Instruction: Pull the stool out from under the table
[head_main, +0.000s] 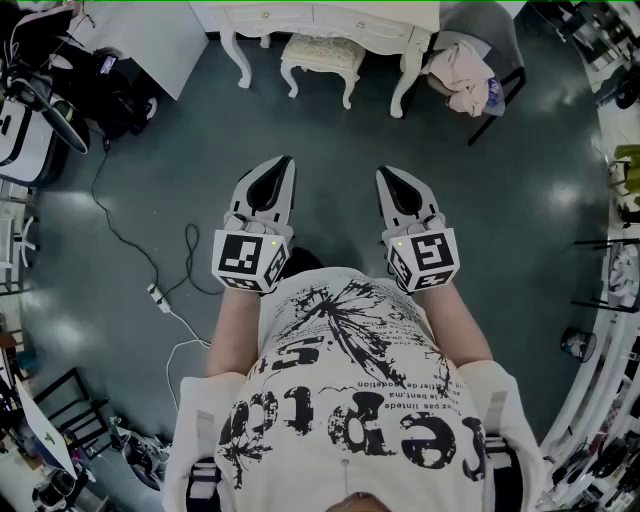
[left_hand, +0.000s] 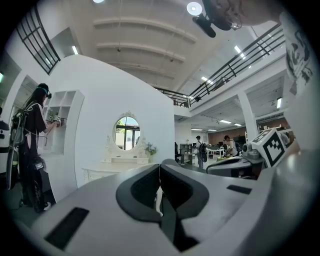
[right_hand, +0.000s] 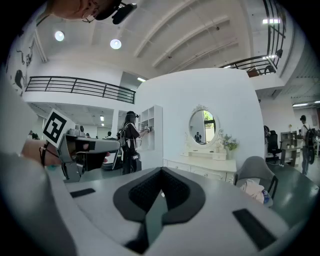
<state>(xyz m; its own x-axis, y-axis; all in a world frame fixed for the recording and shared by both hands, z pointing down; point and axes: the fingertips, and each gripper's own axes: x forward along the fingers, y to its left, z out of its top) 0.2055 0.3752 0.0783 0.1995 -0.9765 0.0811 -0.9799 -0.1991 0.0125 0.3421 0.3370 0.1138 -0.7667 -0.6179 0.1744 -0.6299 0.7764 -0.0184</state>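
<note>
**A:** Stool (head_main: 322, 60) out yet?

**B:** Not yet. Tucked at the far side, between the legs of the white surface (head_main: 330, 14), seat partly under the front edge, feet on the dark floor (head_main: 330, 130).

**A:** Anything close to it?

**B:** Just right of the surface, a grey chair (head_main: 497, 35) with a pinkish cloth (head_main: 458, 72) draped over it. Above the surface, an oval mirror (right_hand: 202, 127), plain in the right gripper view. Well off to the left on the floor, a power strip (head_main: 157, 296) with trailing cable. Nothing but a stretch of floor between stool and near side.

**A:** And the grippers?

**B:** Clenched, both of them, and empty: left gripper (head_main: 288, 160) with tips pressed together on nothing, right gripper (head_main: 383, 172) the same. Held side by side near the body, pointing toward the stool, well apart from it.

**A:** So how far along?

**B:** Nowhere, judging by the layout. No contact with the stool, no sign of it drawn out.

**A:** Left to do?

**B:** Probably everything: close the gap, release one gripper, take hold of the seat edge or a leg, then draw toward the near side until clear of the surface.
</note>
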